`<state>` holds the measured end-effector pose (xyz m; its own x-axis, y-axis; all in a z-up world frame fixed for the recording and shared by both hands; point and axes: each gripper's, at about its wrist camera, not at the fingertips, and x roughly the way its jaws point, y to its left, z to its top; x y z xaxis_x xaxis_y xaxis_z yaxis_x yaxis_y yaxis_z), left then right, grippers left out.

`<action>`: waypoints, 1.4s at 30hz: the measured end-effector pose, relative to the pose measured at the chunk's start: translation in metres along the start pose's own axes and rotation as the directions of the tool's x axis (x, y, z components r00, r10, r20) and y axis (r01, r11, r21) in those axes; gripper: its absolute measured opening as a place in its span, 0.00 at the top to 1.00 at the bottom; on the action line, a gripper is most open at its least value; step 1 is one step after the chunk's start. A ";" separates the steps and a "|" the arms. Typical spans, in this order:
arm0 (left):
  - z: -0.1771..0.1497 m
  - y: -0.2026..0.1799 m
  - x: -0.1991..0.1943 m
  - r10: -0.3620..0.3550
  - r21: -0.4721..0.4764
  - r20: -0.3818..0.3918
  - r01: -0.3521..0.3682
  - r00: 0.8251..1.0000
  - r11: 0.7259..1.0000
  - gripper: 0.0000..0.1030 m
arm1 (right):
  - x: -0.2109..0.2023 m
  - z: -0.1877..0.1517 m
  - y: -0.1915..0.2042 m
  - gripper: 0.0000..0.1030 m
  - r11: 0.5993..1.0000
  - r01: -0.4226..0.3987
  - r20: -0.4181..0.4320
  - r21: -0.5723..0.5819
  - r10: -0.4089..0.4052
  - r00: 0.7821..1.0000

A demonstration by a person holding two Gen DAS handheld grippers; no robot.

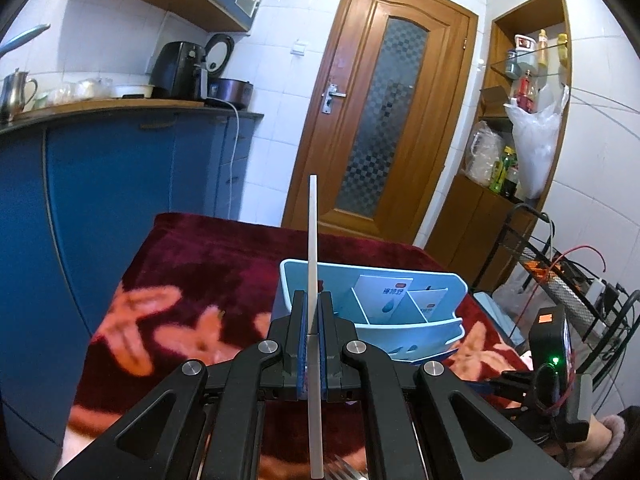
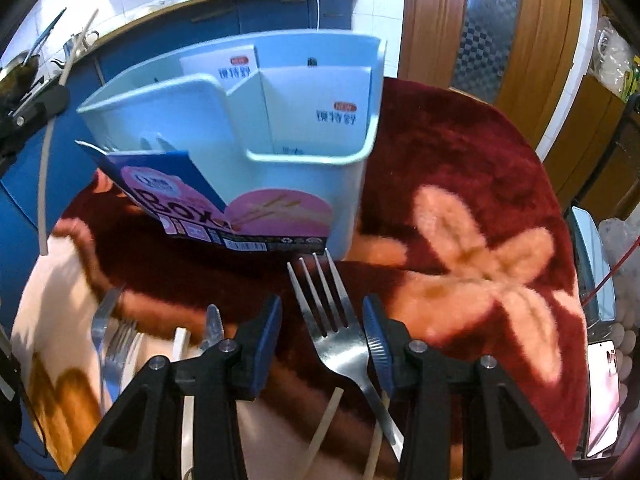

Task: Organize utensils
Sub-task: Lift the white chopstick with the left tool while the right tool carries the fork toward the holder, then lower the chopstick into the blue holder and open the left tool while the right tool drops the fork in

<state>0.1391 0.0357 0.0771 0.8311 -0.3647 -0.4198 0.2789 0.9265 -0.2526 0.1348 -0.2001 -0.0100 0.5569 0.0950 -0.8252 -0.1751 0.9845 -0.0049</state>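
Right gripper (image 2: 322,326): jaws spread, not pressing on anything; a steel fork (image 2: 334,322) lies between the blue pads, with a clear gap on the left and the right pad close beside the fork's neck.
Fork, long axis: runs near to far along the fingers, tines pointing far toward the organizer, handle trailing near and slightly right under the right finger.
Fork, support: it appears to lie on the red flowered blanket (image 2: 472,208); contact with the pads cannot be confirmed.
Left gripper (image 1: 314,320): jaws pressed together, pinching a white chopstick (image 1: 313,240) that stands nearly upright, its upper end rising far above the fingertips.
Pale blue utensil organizer (image 2: 280,128): stands just beyond the fork tines, divided into compartments holding white card inserts.
Nearer hand: the right, judged best placed to close across the fork's neck.
Other utensils (image 2: 116,336): forks and pale chopsticks lie near left, apart from both grippers.
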 end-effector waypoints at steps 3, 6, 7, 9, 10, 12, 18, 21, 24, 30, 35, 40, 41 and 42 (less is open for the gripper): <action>-0.001 -0.002 -0.001 0.005 0.004 -0.005 -0.005 1.000 1.000 0.95 | -0.006 -0.001 -0.004 0.78 1.000 -0.004 0.021 0.031 0.003 1.000; 0.000 -0.005 -0.006 0.015 0.012 0.007 -0.015 1.000 1.000 0.95 | -0.016 -0.003 -0.008 0.96 0.999 -0.017 0.056 0.047 0.015 0.998; 0.000 -0.006 -0.009 0.015 0.011 0.013 -0.015 1.000 1.000 0.95 | -0.023 -0.004 -0.008 0.96 0.999 -0.026 0.075 0.047 0.022 0.997; 0.000 -0.008 -0.012 0.017 0.012 0.020 -0.017 1.000 1.000 0.95 | -0.038 -0.007 -0.007 0.96 0.999 -0.032 0.118 0.032 0.028 0.993; 0.001 -0.009 -0.013 0.017 0.013 0.022 -0.017 1.000 1.000 0.95 | -0.044 -0.007 -0.005 0.96 0.999 -0.032 0.134 0.027 0.028 0.991; 0.001 -0.012 -0.016 0.018 0.016 0.028 -0.018 0.999 1.000 0.95 | -0.061 -0.009 -0.004 0.97 0.999 -0.036 0.182 0.023 0.031 0.983; 0.008 -0.022 -0.027 0.026 0.022 0.063 -0.027 0.998 0.999 0.95 | -0.104 -0.010 -0.013 0.97 0.995 -0.087 0.306 0.055 0.066 0.950; 0.014 -0.024 -0.030 0.041 0.017 0.086 -0.043 0.995 0.999 0.95 | -0.125 -0.009 -0.021 0.97 0.985 -0.146 0.366 0.086 0.105 0.925; 0.022 -0.025 -0.030 0.082 0.022 0.125 -0.085 0.989 0.996 0.95 | -0.140 -0.008 -0.023 0.97 0.976 -0.192 0.424 0.100 0.133 0.896; 0.044 -0.025 -0.021 0.119 0.001 0.162 -0.121 0.980 0.993 0.95 | -0.166 0.010 -0.023 0.97 0.957 -0.277 0.503 0.088 0.197 0.841; 0.059 -0.026 -0.006 0.125 -0.006 0.190 -0.126 0.974 0.992 0.95 | -0.180 0.033 -0.019 0.97 0.949 -0.311 0.557 0.060 0.227 0.799; 0.066 -0.021 0.012 0.137 -0.044 0.207 -0.131 0.969 0.990 0.95 | -0.191 0.058 -0.017 0.97 0.934 -0.356 0.595 0.037 0.266 0.758; 0.066 -0.019 0.017 0.139 -0.060 0.208 -0.129 0.968 0.990 0.95 | -0.192 0.064 -0.018 0.97 0.928 -0.370 0.602 0.037 0.275 0.750; 0.066 -0.018 0.020 0.140 -0.067 0.207 -0.129 0.968 0.989 0.95 | -0.193 0.069 -0.019 0.97 0.923 -0.383 0.608 0.038 0.283 0.742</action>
<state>0.1826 0.0175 0.1307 0.9434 -0.2039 -0.2615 0.1365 0.9575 -0.2541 0.0867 -0.2265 0.1884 0.8574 0.4382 -0.2699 -0.3441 0.8781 0.3325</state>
